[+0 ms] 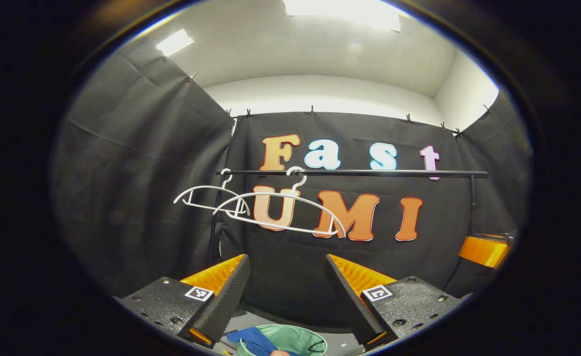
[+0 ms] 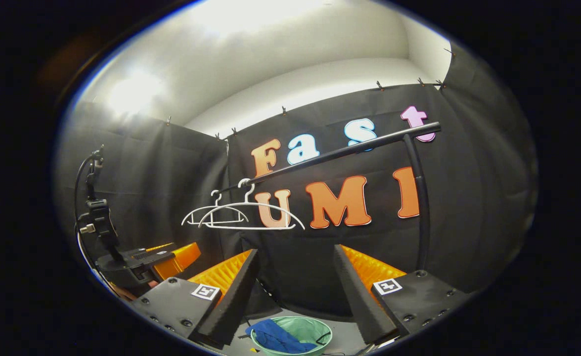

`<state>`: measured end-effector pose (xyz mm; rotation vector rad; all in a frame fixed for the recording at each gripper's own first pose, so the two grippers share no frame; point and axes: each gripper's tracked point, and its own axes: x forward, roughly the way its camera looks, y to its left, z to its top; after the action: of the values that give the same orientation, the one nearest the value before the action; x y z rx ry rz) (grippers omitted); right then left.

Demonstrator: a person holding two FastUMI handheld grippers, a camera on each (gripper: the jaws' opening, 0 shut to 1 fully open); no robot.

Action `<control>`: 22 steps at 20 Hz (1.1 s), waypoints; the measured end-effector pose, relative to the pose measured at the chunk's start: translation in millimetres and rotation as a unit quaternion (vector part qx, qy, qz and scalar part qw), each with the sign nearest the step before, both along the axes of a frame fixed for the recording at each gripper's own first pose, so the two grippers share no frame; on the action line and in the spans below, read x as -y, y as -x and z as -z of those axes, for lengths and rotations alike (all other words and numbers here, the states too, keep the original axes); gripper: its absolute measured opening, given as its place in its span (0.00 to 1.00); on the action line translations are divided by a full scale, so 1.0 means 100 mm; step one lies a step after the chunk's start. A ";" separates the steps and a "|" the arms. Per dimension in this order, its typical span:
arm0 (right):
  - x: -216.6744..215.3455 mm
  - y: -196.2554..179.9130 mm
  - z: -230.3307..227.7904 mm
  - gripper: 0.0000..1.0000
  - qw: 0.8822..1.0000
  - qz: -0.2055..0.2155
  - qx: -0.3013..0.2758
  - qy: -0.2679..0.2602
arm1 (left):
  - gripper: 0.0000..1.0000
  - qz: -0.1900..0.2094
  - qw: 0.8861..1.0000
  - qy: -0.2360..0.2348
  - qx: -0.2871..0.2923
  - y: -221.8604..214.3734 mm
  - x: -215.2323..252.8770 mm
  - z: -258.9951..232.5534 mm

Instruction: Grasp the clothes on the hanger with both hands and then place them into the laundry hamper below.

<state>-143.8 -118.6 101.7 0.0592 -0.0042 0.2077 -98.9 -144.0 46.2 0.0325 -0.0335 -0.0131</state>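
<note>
Black booth cloth, bare hangers [image 2: 243, 217], hamper [image 2: 315, 330] holding blue clothes [image 2: 276, 338], both tools [image 1: 286, 296] [image 2: 295, 291] agape, empty.

Two fisheye views riding on the grippers, both facing the booth's back wall

Left gripper view: looking forward between own spread fingers [image 1: 231, 291], roughly square on to the rail [image 1: 359, 173], with the white hangers [image 1: 270, 207] left of centre and the green hamper [image 1: 290, 341] low at the bottom edge. Right gripper view: looking from further left, tilted, so the rail [image 2: 339, 153] slants up to the right; hangers [image 2: 243, 217] near centre, hamper [image 2: 295, 336] below, left gripper [image 2: 147, 259] close at lower left. Shared by both: rail, hangers, hamper with blue cloth [image 2: 275, 338], back wall, all well beyond the fingertips
</note>
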 end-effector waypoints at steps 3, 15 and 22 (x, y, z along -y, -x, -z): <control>0.02 0.07 0.00 0.97 1.000 0.000 0.002 -0.004 | 0.92 0.009 1.000 -0.001 0.000 0.06 0.06 -0.03; 0.17 0.14 0.00 0.97 1.000 0.004 0.000 -0.009 | 0.92 0.009 1.000 -0.002 0.013 0.15 0.17 -0.10; 0.20 0.15 0.03 0.97 1.000 0.000 -0.004 -0.011 | 0.92 0.009 1.000 -0.001 0.013 0.18 0.21 -0.11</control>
<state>-159.2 -138.5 98.8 0.0820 0.0007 0.2084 -117.0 -165.3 57.1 0.0337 -0.0598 -0.0305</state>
